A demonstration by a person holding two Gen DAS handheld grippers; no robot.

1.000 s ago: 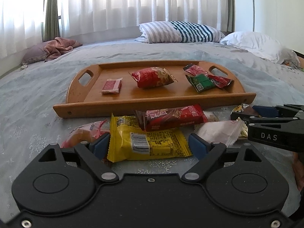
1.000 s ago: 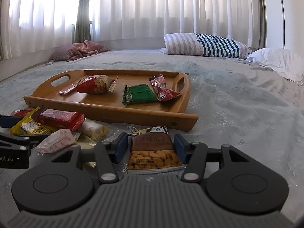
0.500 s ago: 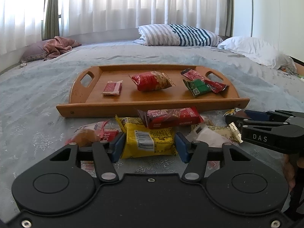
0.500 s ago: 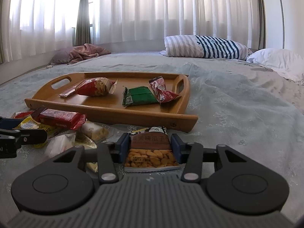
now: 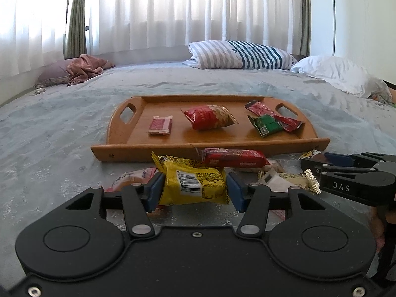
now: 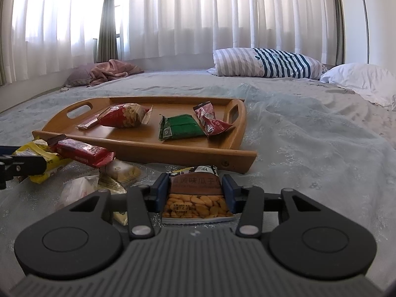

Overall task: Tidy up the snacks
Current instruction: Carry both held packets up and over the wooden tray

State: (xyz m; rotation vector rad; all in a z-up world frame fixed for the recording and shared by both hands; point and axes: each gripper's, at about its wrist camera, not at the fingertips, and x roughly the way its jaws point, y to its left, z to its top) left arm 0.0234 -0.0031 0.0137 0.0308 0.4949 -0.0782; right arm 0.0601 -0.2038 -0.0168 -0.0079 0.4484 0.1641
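Both tools have closed since a second ago: your left tool (image 5: pixel 194 190) has just drawn its pads in from wide apart onto the yellow packet (image 5: pixel 194 184), and your right tool (image 6: pixel 195 193) has pinched in on the seed packet (image 6: pixel 198 195) and now sits clamped on it. Starting at the left, the yellow packet is gripped across its width, its long axis running away from you toward the wooden tray (image 5: pixel 111 152), and it looks raised a little off the bed (image 5: pixel 49 136). Beside it the red bar (image 5: pixel 235 158) rests across the loose pile just short of the tray's near rail. Further right, the seed packet is held the same way, long axis pointing forward, with the tray ahead and to the left of that tool. On the tray itself lie a small red packet (image 5: pixel 160 125), a red snack bag (image 5: pixel 210 116) and a green packet (image 5: pixel 268 125) overlapping a red sachet (image 5: pixel 274 114). Your left hand seems the nearer to open tray floor, straight ahead over the near rail, so I would carry that packet in first.
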